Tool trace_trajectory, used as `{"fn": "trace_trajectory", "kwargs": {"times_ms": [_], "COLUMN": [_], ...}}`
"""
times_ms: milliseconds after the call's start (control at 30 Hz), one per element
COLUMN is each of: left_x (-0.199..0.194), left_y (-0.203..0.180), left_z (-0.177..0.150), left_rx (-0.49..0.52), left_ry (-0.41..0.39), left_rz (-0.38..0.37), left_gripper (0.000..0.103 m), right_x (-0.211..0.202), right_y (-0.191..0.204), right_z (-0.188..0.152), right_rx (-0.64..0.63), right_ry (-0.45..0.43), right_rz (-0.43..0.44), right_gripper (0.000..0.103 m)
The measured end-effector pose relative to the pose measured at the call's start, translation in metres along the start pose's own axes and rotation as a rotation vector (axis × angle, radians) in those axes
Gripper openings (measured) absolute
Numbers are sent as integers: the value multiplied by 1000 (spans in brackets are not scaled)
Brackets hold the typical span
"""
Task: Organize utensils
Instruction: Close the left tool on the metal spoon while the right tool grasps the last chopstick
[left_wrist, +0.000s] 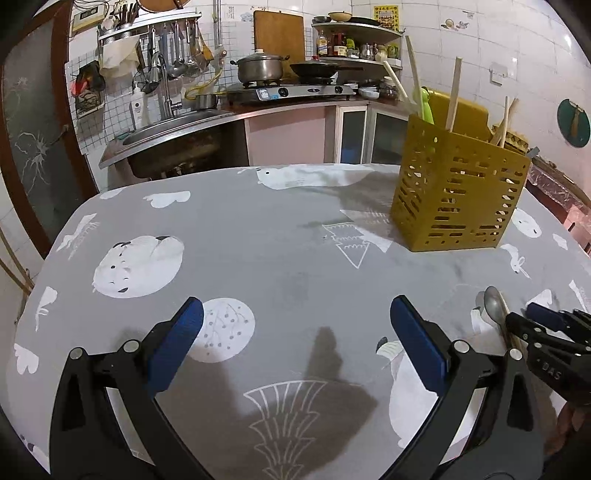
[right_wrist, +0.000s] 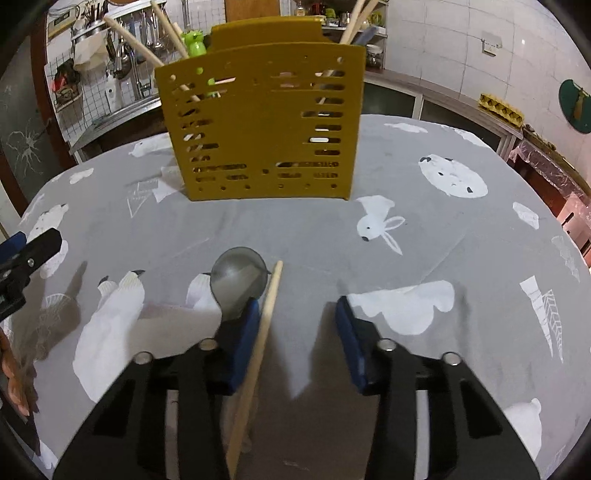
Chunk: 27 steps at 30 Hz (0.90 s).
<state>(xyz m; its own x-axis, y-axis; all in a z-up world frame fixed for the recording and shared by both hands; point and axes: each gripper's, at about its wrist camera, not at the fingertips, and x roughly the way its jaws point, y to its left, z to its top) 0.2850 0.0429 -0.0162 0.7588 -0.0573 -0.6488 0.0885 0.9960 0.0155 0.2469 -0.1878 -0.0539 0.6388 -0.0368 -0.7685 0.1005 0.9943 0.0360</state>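
Just inside right claw (right_wrist: 295, 332) — chopstick (right_wrist: 264, 325)

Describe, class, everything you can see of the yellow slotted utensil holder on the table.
The mustard-yellow slotted utensil holder is a boxy plastic-looking caddy with flat walls pierced by rows of horizontal slots and small round holes, and a taller back panel. It stands upright on the grey patterned tablecloth, toward the table's far side. Pale wooden sticks, probably chopsticks, and a green-handled item lean out of its top. Neither gripper touches it.
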Motion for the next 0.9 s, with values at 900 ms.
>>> {"fn": "trace_trajectory", "kwargs": {"times_ms": [900], "left_x": [4], "left_y": [-111], "left_z": [4], "left_rx": [46], "left_ry": [86], "left_rz": [-102], "left_gripper": [98], "right_x": [4], "right_y": [-99], "right_z": [27], "right_rx": [143], "right_ry": [19], "right_rz": [2], "right_gripper": [6]}}
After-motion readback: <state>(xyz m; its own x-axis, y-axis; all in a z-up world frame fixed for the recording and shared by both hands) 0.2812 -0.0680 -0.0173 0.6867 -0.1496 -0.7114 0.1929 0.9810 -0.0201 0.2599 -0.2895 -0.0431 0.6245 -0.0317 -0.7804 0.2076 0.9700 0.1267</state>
